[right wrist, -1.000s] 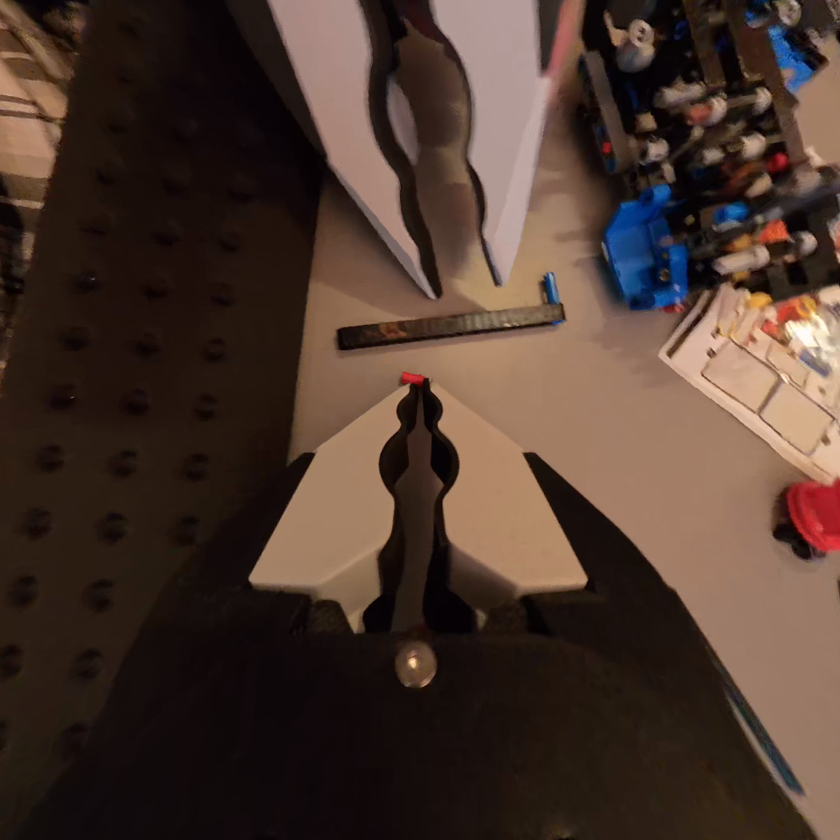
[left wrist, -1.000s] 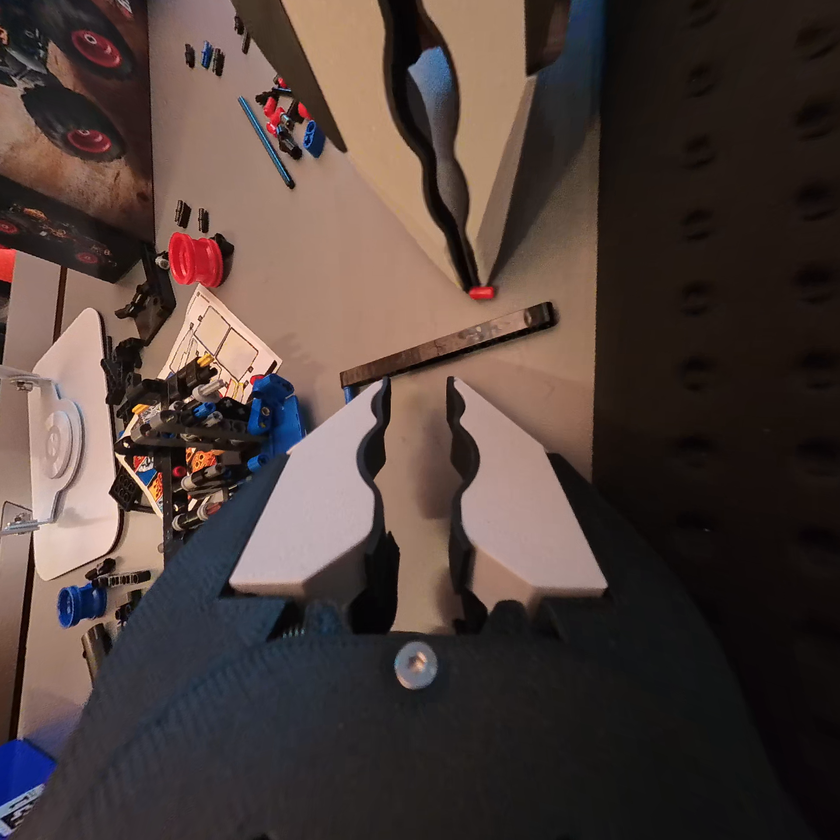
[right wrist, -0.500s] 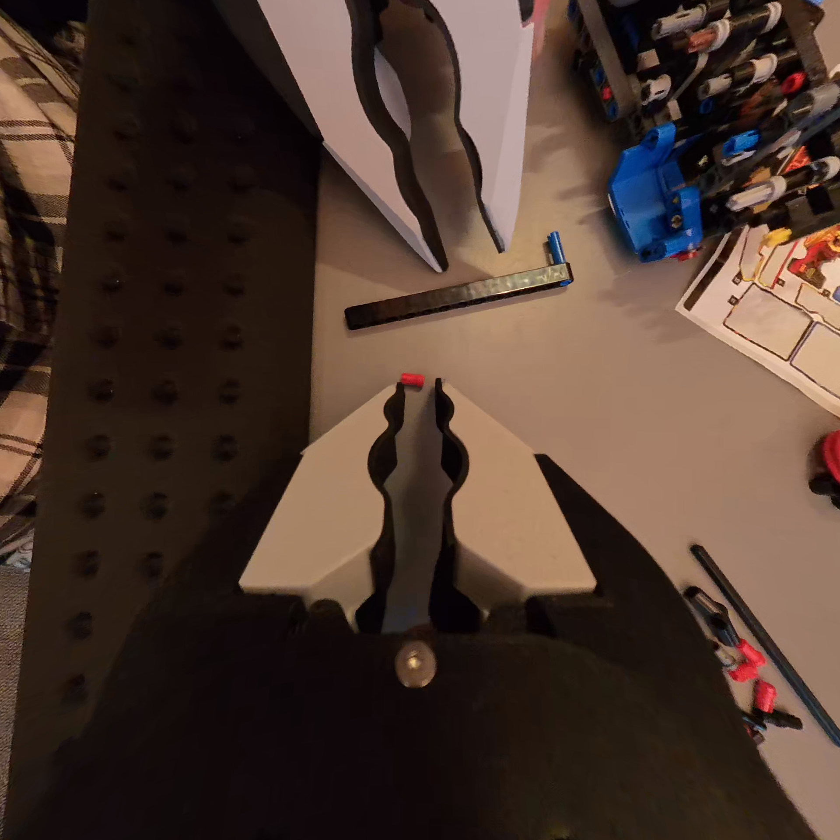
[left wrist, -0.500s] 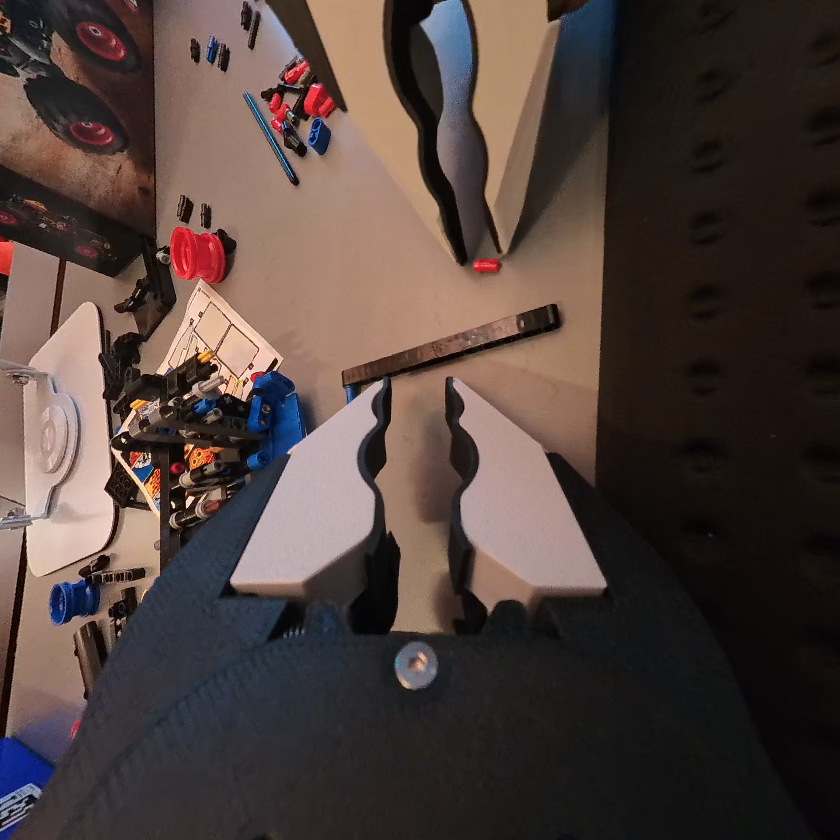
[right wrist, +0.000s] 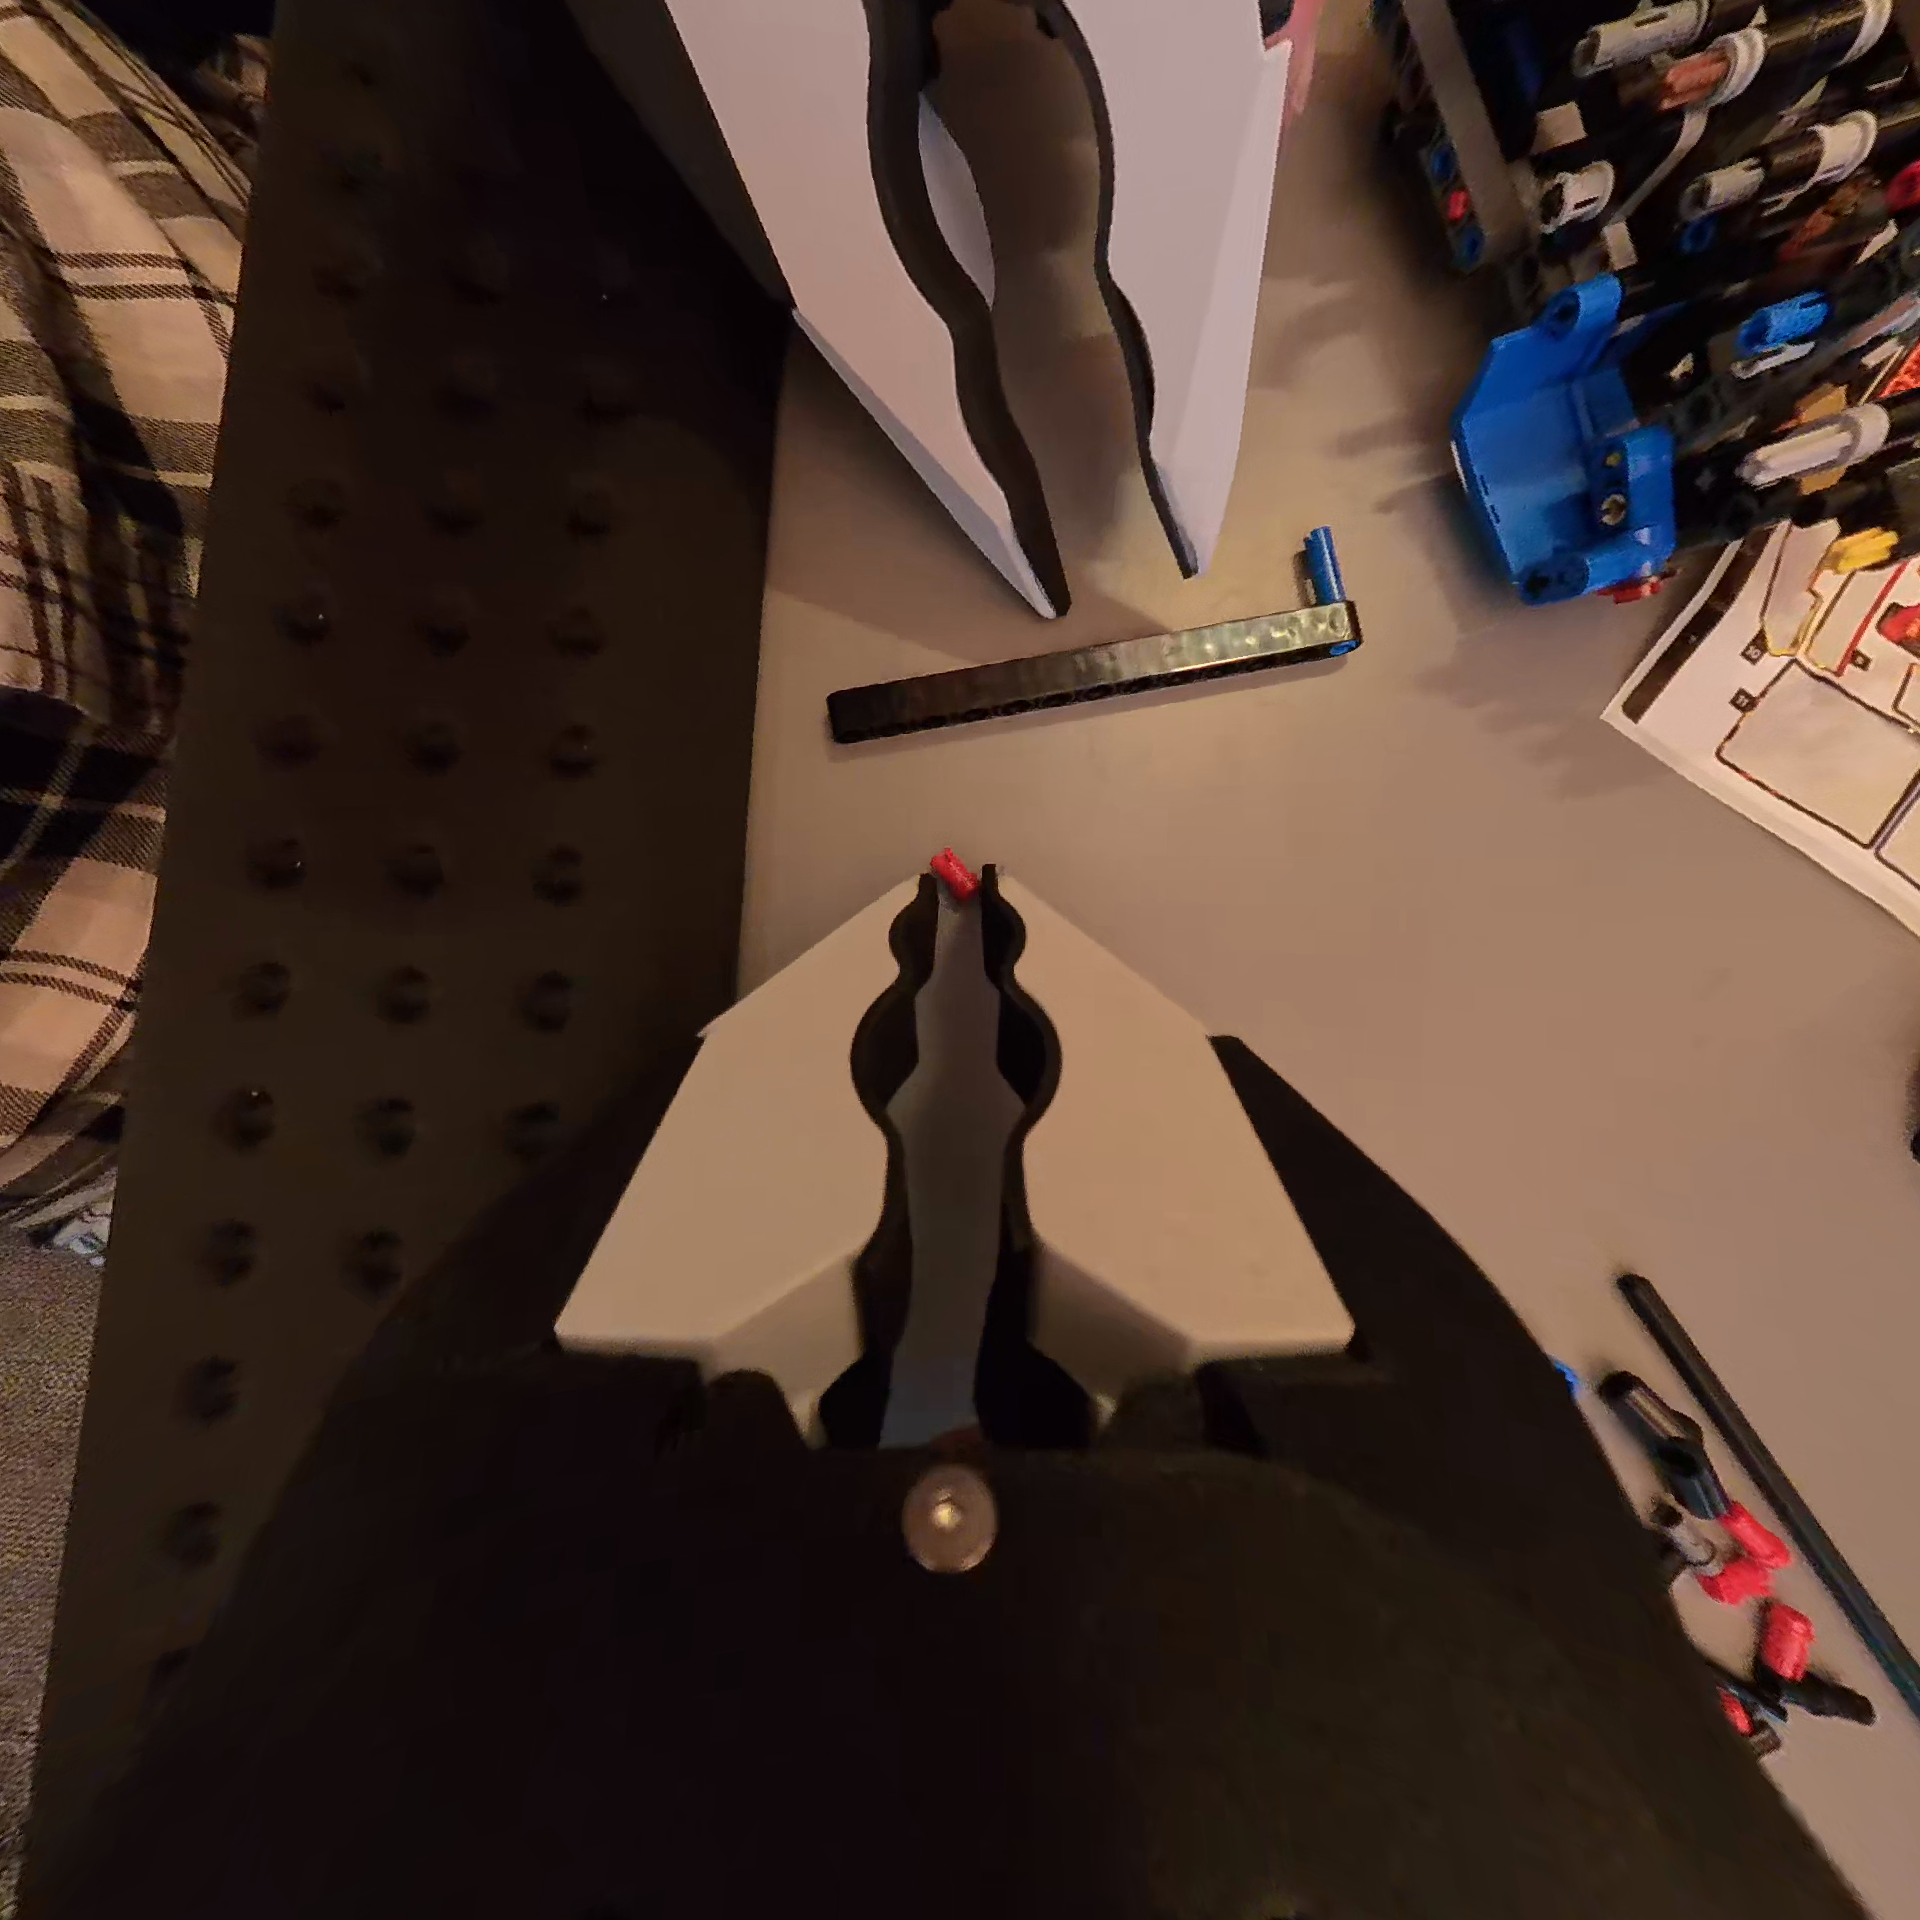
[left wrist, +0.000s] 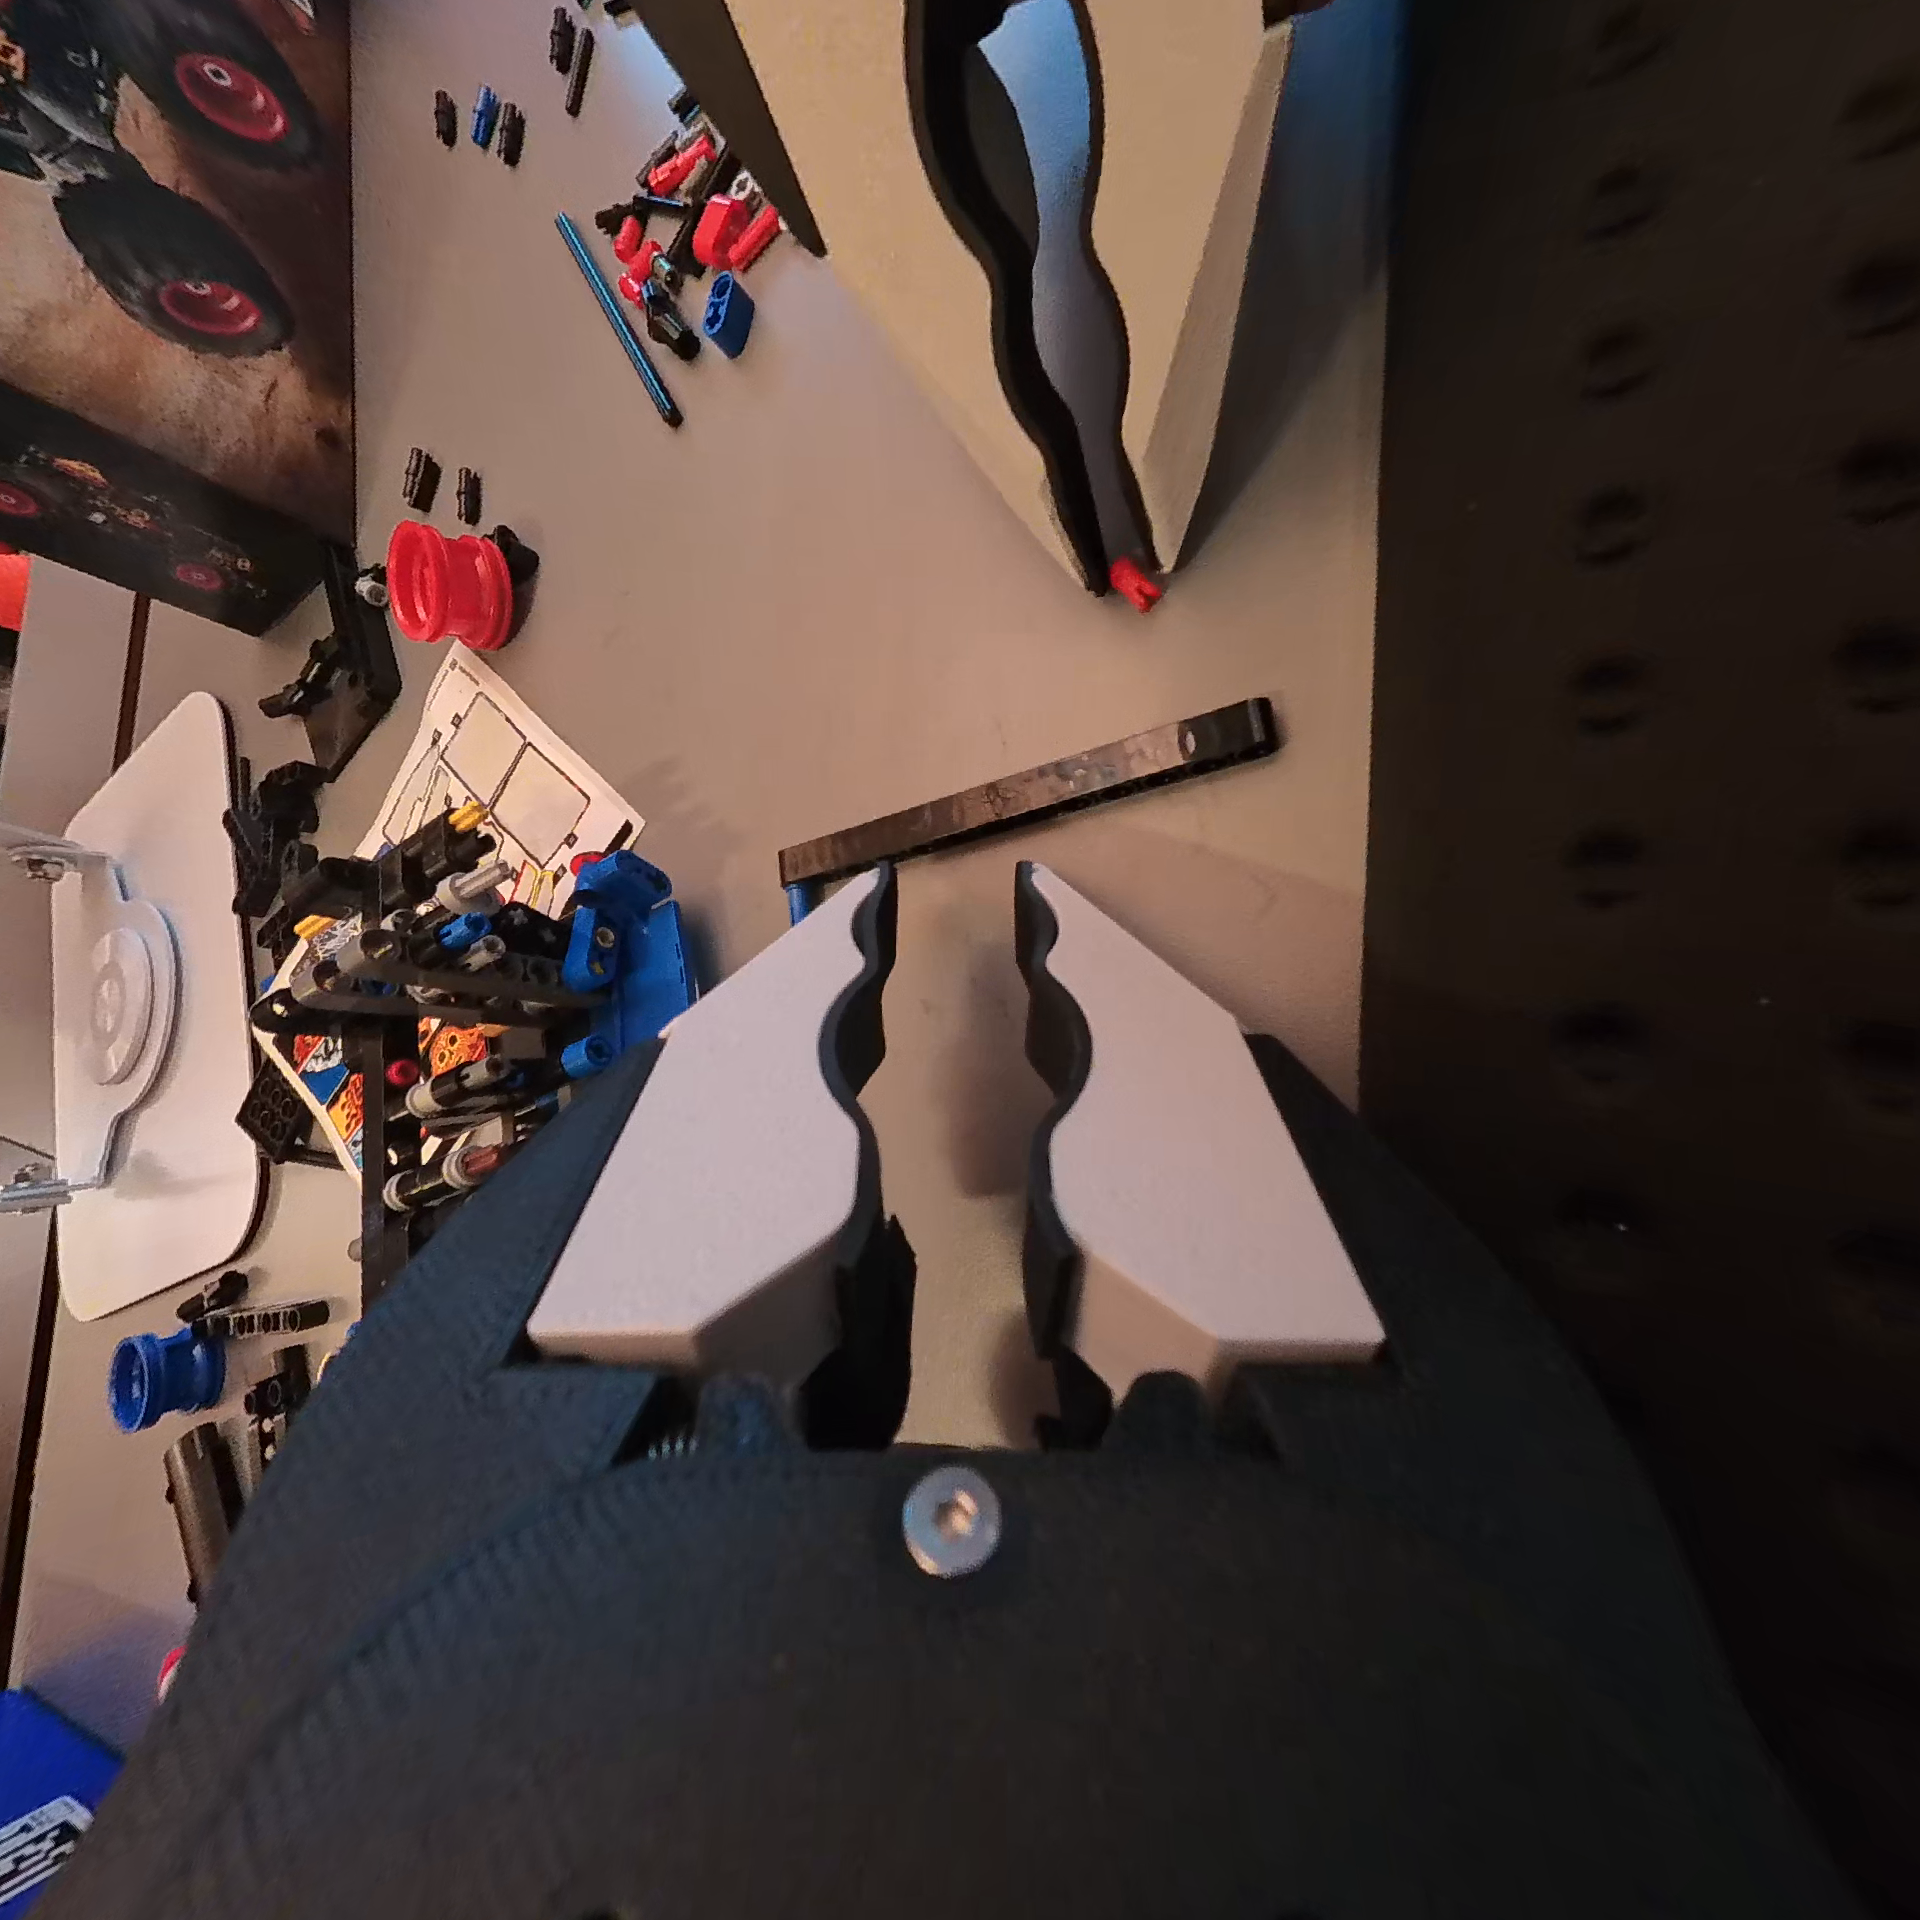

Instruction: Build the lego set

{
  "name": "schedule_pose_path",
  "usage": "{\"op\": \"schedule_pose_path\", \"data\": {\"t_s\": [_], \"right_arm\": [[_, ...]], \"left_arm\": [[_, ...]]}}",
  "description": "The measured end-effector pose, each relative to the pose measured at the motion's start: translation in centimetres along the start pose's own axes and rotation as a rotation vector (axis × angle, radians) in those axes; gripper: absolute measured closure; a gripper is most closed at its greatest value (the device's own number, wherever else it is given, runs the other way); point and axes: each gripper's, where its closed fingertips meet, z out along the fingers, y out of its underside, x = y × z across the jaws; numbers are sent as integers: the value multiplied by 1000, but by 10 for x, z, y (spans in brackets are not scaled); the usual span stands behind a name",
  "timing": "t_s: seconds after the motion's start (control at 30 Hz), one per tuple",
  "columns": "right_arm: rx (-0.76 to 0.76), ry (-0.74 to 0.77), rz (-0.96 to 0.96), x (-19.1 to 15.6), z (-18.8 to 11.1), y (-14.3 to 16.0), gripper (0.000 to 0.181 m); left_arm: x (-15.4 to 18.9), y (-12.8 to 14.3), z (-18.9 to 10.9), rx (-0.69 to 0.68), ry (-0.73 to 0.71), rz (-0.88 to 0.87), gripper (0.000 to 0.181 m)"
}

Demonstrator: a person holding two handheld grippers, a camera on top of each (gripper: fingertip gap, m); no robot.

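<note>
Grey table (left wrist: 831,582): printed set box (left wrist: 156,312), instruction sheet (left wrist: 509,769).

grey table (left wrist: 852,582) under warm dim light; dark studded mat (right wrist: 436,727) along its edge.

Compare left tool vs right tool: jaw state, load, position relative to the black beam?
The left tool has its jaws wide apart and empty; the right tool has them pinched on a small red plastic peg. The left tool's tips sit right at the long black plastic beam; the right tool's tips stand clear of it, on the opposite side. Both have pale wavy-edged fingers and point toward that beam.
</note>
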Motion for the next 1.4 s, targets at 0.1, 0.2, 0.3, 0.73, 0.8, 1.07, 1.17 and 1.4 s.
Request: {"op": "schedule_pose_path", "data": {"t_s": [0.1, 0.2, 0.3, 0.73, 0.8, 1.07, 1.17, 1.4], "right_arm": [[10, -17, -3, -1, 1, -1, 177], [27, -32, -13, -2, 2, -2, 178], [42, -30, -11, -1, 3, -4, 178], [73, 84, 39, 24, 8, -11, 178], [84, 96, 42, 26, 6, -11, 178], [114, 105, 51, 28, 1, -6, 178], [118, 97, 59, 27, 0, -4, 178], [118, 90, 60, 26, 2, -4, 178]], "left_arm": [[0, 0, 0, -1, 1, 0, 160], [0, 0, 0, -2, 0, -1, 160], [-1, -1, 0, -3, -1, -18, 158], [-2, -4, 0, 0, 46, -146, 153], [-7, -5, -1, 0, 44, -156, 152], [-11, -6, 8, -23, 107, -177, 143], [-5, -4, 9, -30, 166, -222, 138], [-3, -4, 5, -22, 201, -254, 136]]}}
